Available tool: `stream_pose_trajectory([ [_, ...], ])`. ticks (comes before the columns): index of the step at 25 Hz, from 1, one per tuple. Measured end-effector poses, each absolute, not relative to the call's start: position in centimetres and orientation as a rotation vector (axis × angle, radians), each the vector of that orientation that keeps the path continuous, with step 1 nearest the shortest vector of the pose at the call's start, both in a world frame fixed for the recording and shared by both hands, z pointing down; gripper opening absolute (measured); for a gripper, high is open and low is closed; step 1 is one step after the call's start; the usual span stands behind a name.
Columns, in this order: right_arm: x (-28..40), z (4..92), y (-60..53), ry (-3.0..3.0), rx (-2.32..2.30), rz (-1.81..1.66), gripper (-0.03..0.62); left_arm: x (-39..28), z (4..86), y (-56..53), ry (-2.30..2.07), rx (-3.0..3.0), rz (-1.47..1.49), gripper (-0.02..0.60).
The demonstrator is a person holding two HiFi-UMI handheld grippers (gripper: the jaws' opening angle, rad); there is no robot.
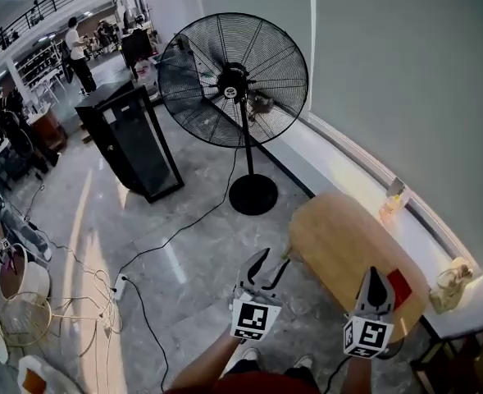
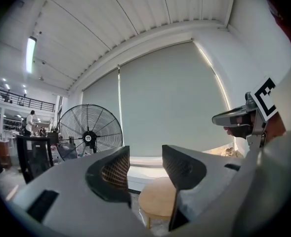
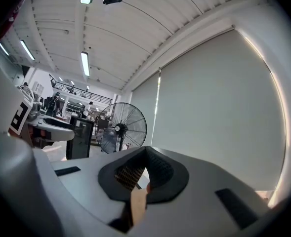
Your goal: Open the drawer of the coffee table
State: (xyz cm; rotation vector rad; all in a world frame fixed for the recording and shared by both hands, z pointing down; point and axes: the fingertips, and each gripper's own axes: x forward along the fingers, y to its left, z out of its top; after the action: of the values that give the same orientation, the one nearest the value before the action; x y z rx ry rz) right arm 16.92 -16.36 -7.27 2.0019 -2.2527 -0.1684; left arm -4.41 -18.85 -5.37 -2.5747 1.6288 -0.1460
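Pose level: left gripper (image 1: 272, 261), right gripper (image 1: 375, 279) facing coffee table (image 1: 339, 236).

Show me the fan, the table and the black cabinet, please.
fan (image 1: 231, 82): head view, on the hub at the middle of its grille.
table (image 1: 348, 240): head view, on the bare wooden top.
black cabinet (image 1: 138, 146): head view, on its dark front panel.

Head view: high, steeply down, over left claw (image 1: 267, 268), right claw (image 1: 375, 282), fan (image 1: 233, 80), coffee table (image 1: 348, 245). Both claw views: low, level, close behind own jaws, facing window blind (image 2: 175, 107). All three share fan.
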Motion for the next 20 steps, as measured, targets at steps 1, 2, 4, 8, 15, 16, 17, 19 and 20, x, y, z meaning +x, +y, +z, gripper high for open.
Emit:
stream_pose_trajectory([
  [1, 17.7, -7.5, -16.5, -2.266, 1.991, -0.175, -0.005, -3.8, -5.6, -18.8, 1.646, -2.566, -0.141, 0.193],
  [2, 18.5, -7.8, -16.7, -2.278, 1.982, -0.18, -0.005, -3.1, -5.9, -18.6, 1.662, -2.558, -0.136, 0.193],
  [4, 20.4, -8.3, -16.9, -2.3, 1.97, -0.187, -0.005, -1.5, -6.3, -18.3, 1.686, -2.538, -0.13, 0.193],
  [8, 23.4, -8.0, -17.1, -2.335, 1.944, -0.181, -0.005, 1.0, -6.3, -17.9, 1.73, -2.503, -0.13, 0.193],
  [15, 25.9, -6.5, -17.9, -2.4, 1.881, -0.167, -0.005, 4.2, -5.4, -17.7, 1.772, -2.464, -0.133, 0.193],
  [16, 26.1, -6.2, -17.9, -2.409, 1.872, -0.162, -0.005, 4.5, -5.2, -17.6, 1.775, -2.459, -0.136, 0.193],
  [17, 26.2, -5.8, -18.0, -2.419, 1.863, -0.156, -0.005, 4.7, -4.9, -17.5, 1.777, -2.451, -0.139, 0.193],
  [19, 26.1, -4.8, -18.2, -2.434, 1.842, -0.147, -0.005, 5.0, -4.4, -17.5, 1.779, -2.436, -0.142, 0.193],
  [20, 25.9, -4.3, -18.5, -2.439, 1.832, -0.143, -0.005, 4.9, -4.0, -17.7, 1.782, -2.432, -0.14, 0.193],
])
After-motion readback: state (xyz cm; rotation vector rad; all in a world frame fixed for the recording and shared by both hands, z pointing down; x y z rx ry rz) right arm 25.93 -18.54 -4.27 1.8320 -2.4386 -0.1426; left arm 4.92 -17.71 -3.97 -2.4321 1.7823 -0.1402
